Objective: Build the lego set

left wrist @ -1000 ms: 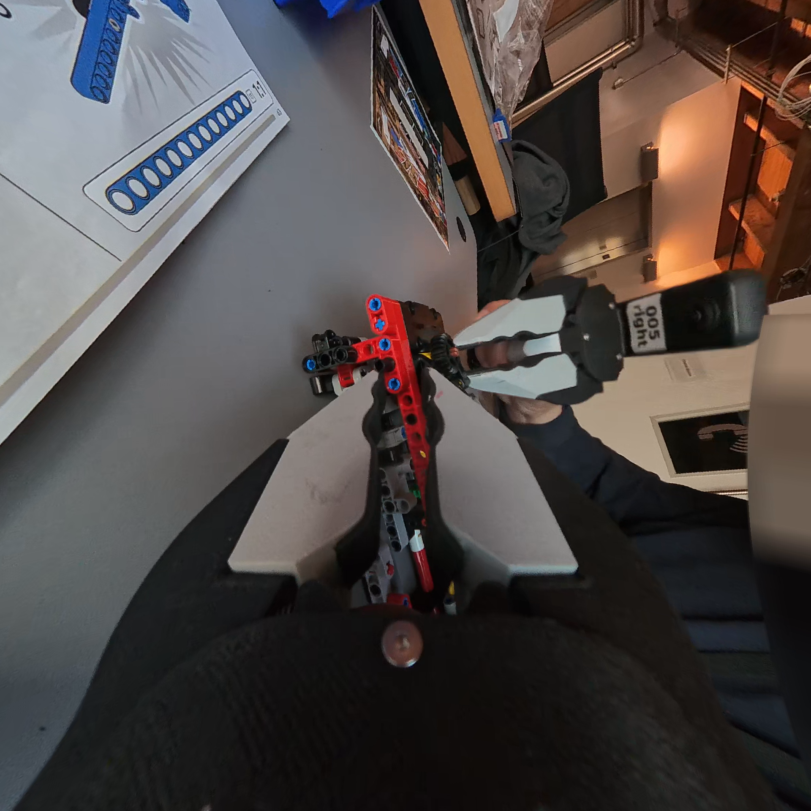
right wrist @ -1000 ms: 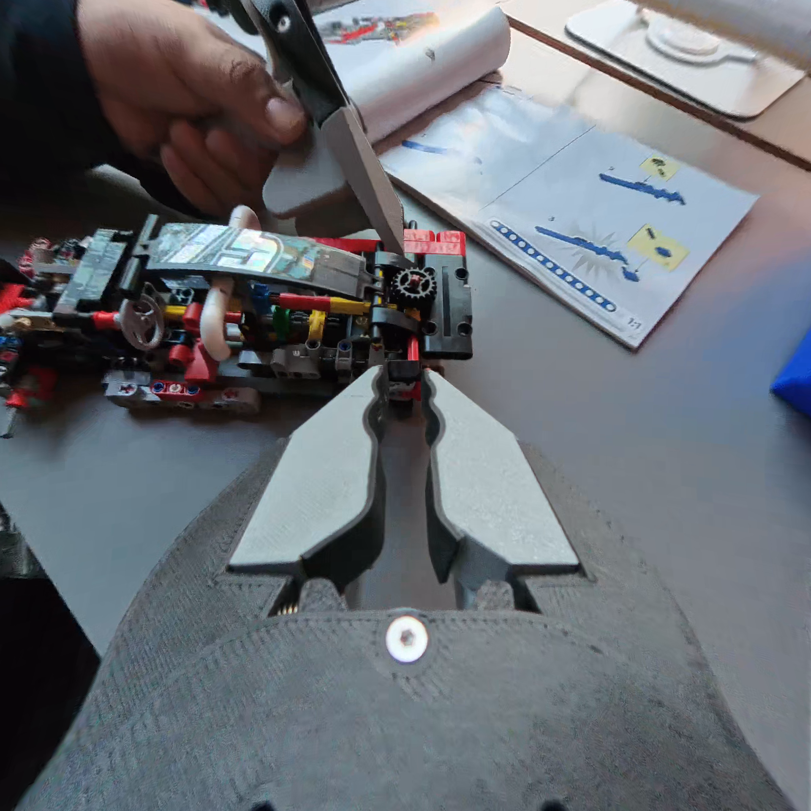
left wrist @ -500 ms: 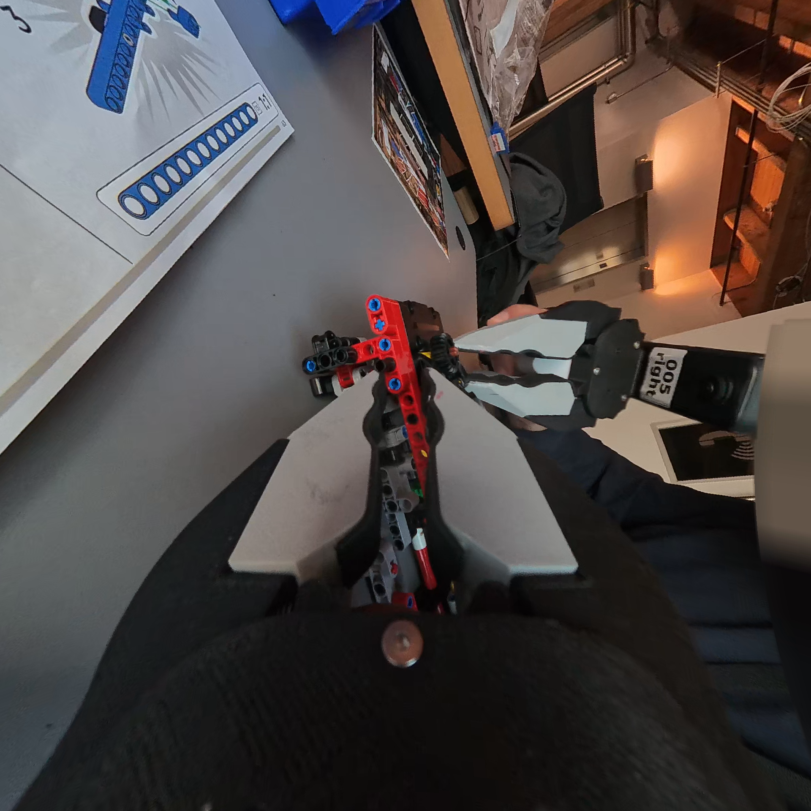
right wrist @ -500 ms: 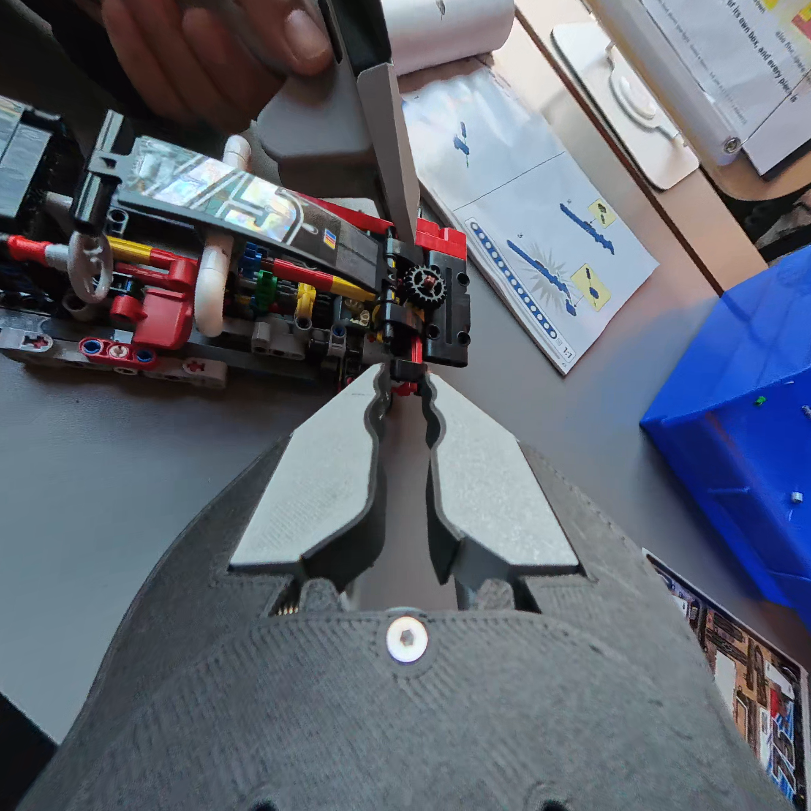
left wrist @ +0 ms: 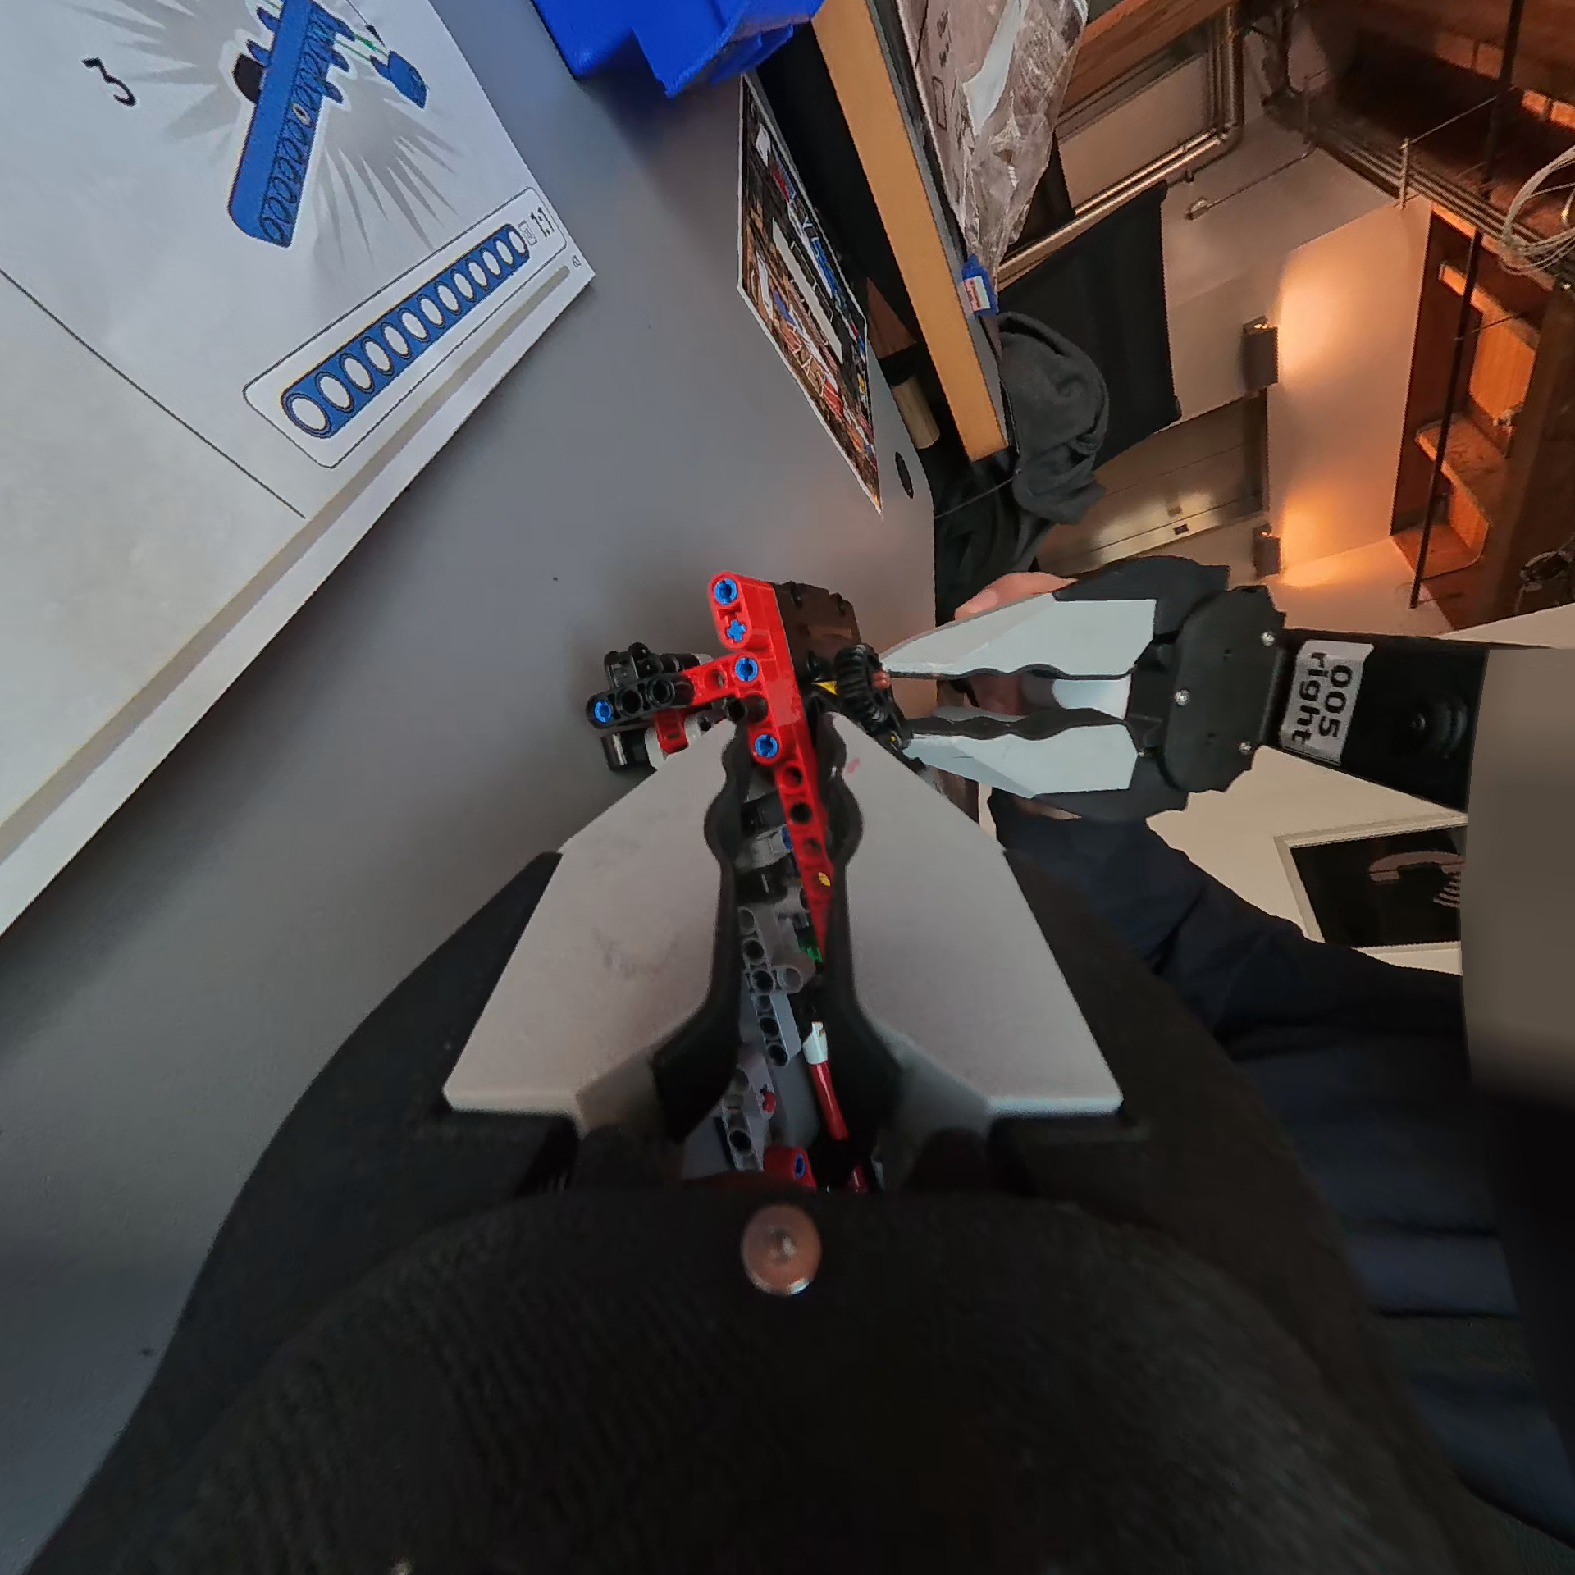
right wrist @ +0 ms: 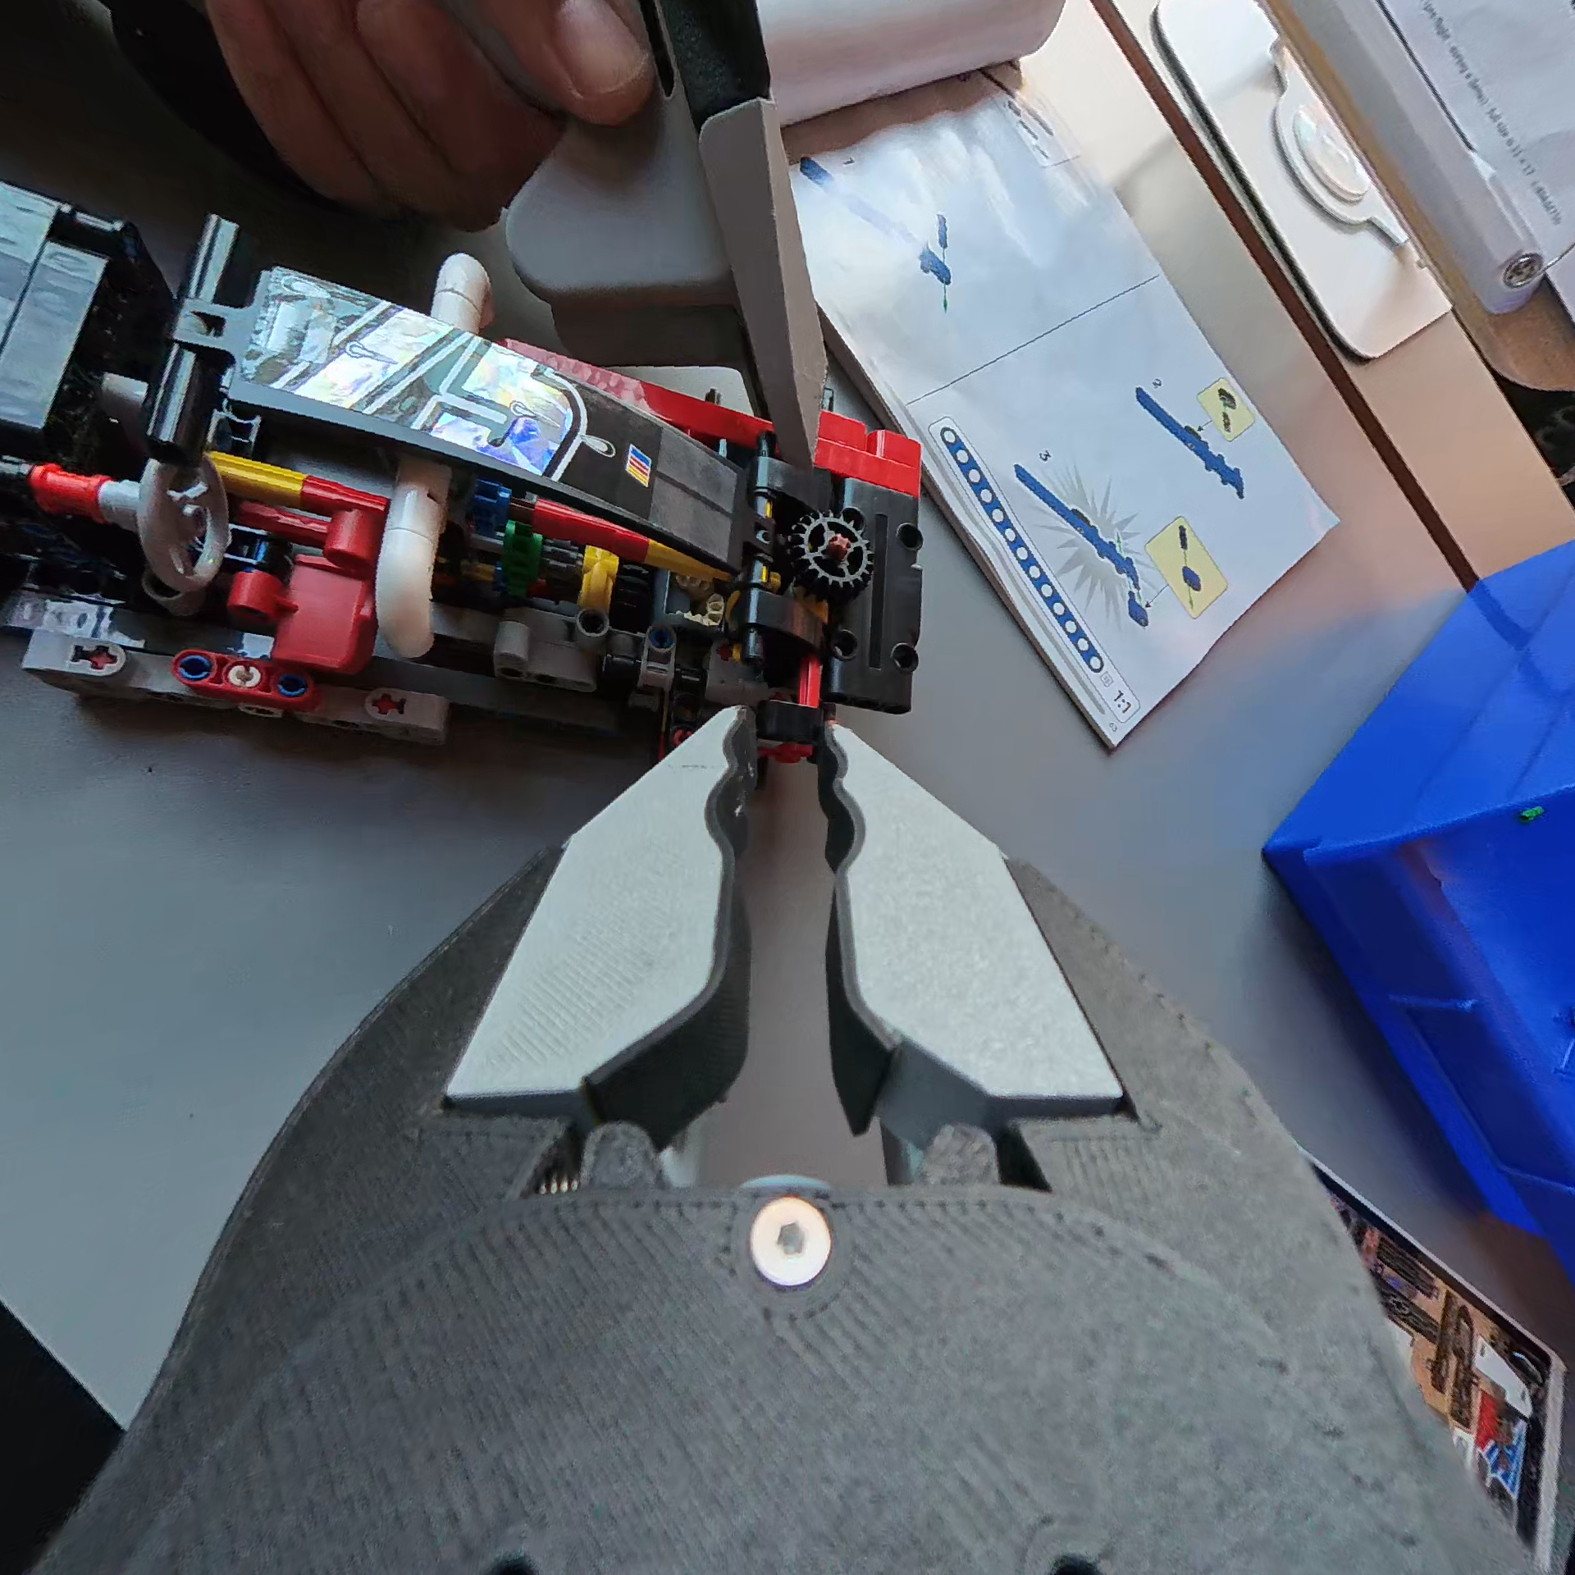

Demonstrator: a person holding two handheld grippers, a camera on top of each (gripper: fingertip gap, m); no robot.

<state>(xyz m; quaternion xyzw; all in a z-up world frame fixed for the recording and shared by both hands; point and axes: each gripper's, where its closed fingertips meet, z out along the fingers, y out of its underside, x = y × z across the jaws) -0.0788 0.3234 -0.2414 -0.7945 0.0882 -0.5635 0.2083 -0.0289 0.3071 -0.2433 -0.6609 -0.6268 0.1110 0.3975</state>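
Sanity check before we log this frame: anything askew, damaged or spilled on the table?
Nothing stands out. The toy car model lies whole on the grey table, held between both hand-held grippers; the instruction booklet is open flat and the blue bin is upright, nothing spilled.

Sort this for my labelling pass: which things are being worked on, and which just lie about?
In use:
- toy brick car chassis, clamped in left hand-held gripper
- its small black end piece, pinched by right hand-held gripper

Lying about:
- instruction booklet
- blue bin
- picture card
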